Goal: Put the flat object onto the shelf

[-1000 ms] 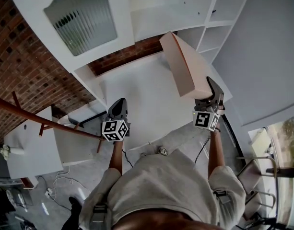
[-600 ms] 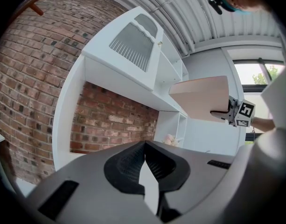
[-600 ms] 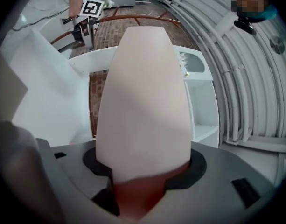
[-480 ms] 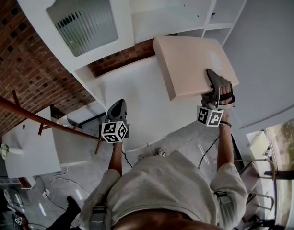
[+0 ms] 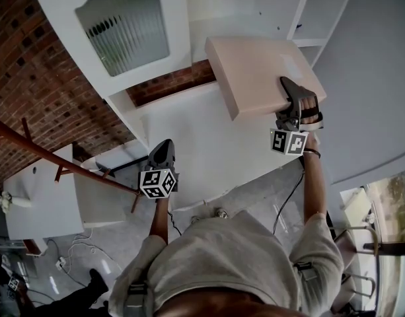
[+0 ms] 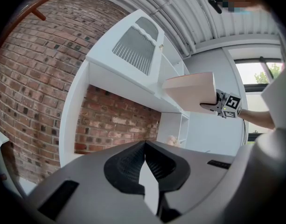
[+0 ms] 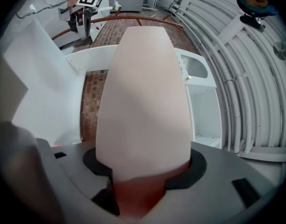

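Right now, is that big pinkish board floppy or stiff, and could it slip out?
Probably stiff: the board juts straight out with no sag, held only at one edge by the right gripper. Likely fairly light, since one gripper holds it up. It might twist or slip, being gripped off-centre.

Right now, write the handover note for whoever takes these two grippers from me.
Left gripper: shut, empty, held lower and off to the left, away from the work.
Right gripper: shut on the near edge of the flat pink object, holding it roughly level in the air.
The object is in front of the white shelf unit, not yet resting on any shelf.
Done: object picked up and brought to the shelves.
Left: slide it onto an open shelf, release, pull back.
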A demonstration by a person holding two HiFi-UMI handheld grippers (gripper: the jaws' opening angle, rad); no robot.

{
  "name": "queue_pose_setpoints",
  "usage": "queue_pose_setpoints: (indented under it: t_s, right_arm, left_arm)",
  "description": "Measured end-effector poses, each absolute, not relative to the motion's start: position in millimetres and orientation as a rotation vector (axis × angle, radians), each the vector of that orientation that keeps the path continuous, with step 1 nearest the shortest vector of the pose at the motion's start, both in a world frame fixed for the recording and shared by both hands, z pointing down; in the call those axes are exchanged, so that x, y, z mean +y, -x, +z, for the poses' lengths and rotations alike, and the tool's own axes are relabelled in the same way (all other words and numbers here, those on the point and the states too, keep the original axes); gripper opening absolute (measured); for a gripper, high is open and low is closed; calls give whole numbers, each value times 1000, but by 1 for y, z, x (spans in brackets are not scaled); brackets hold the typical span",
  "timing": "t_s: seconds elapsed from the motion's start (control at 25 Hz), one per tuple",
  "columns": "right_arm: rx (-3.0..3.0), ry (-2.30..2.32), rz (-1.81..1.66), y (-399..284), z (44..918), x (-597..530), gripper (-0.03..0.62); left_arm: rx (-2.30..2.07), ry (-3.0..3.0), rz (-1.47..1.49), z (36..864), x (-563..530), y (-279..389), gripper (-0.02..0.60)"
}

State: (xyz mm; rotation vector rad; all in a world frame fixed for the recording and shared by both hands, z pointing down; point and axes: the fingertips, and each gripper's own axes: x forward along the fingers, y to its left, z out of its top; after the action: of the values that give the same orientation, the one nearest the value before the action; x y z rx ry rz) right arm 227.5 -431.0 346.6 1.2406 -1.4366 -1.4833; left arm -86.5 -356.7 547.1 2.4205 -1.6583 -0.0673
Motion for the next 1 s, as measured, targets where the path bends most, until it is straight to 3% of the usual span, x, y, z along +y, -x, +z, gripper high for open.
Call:
queue_pose_setpoints:
  t_s: [1.0]
  right_arm:
    - [-1416,-1050,-1523,-192,352,-538,291]
  left_arm:
    - [-1763,-2319,-67,558,-353,115,15]
